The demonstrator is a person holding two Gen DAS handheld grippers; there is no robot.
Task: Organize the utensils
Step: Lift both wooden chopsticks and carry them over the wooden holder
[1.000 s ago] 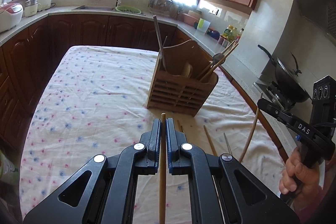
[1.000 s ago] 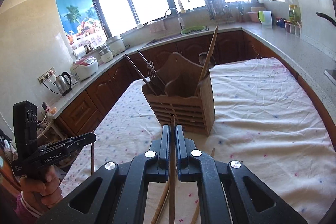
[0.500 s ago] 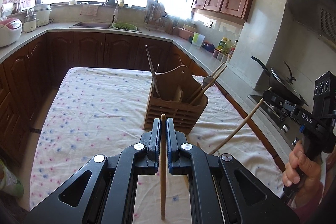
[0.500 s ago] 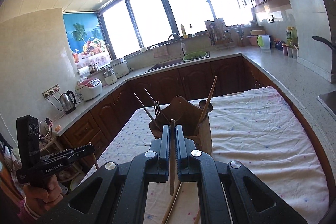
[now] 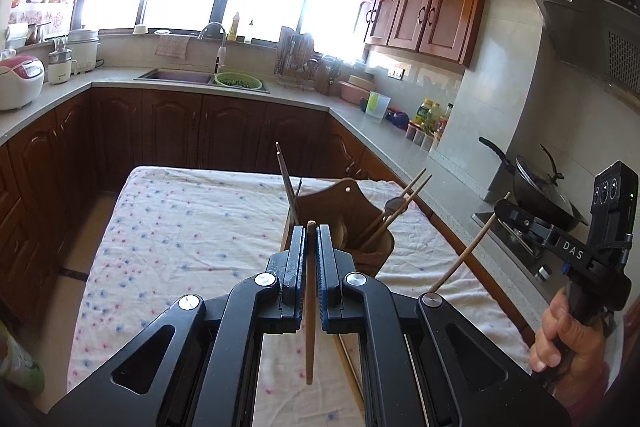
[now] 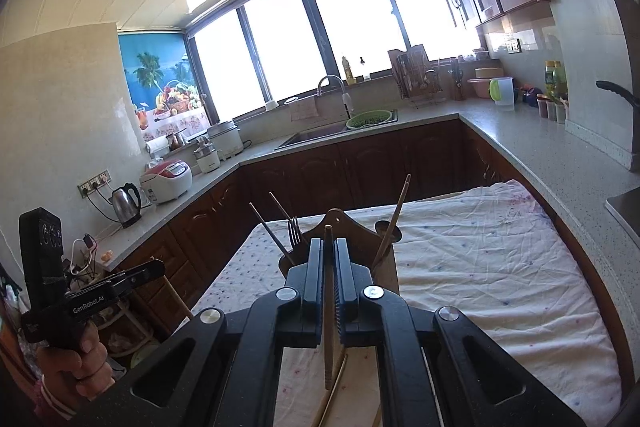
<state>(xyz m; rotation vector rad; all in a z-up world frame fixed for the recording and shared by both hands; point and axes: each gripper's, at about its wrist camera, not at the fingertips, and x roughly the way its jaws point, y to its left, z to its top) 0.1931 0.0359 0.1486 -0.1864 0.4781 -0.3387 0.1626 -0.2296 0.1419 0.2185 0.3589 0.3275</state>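
My left gripper (image 5: 311, 233) is shut on a wooden chopstick (image 5: 310, 307), held high above the table. My right gripper (image 6: 328, 247) is shut on another wooden chopstick (image 6: 328, 307); it also shows at the right of the left wrist view (image 5: 466, 255). The wooden utensil holder (image 5: 352, 215) stands on the flowered tablecloth (image 5: 180, 227) just beyond both grippers, with chopsticks, a fork (image 6: 294, 229) and a spoon in it. More chopsticks (image 6: 334, 383) lie on the cloth below the grippers.
Dark kitchen cabinets and a stone counter wrap around the table. A sink with a green colander (image 5: 238, 81) is at the back. A wok (image 5: 540, 191) sits on the stove at the right. A kettle (image 6: 126, 205) and rice cooker stand at the left.
Both grippers have risen well above the table, each carrying its chopstick. The utensil holder now looks smaller and lower in both views.
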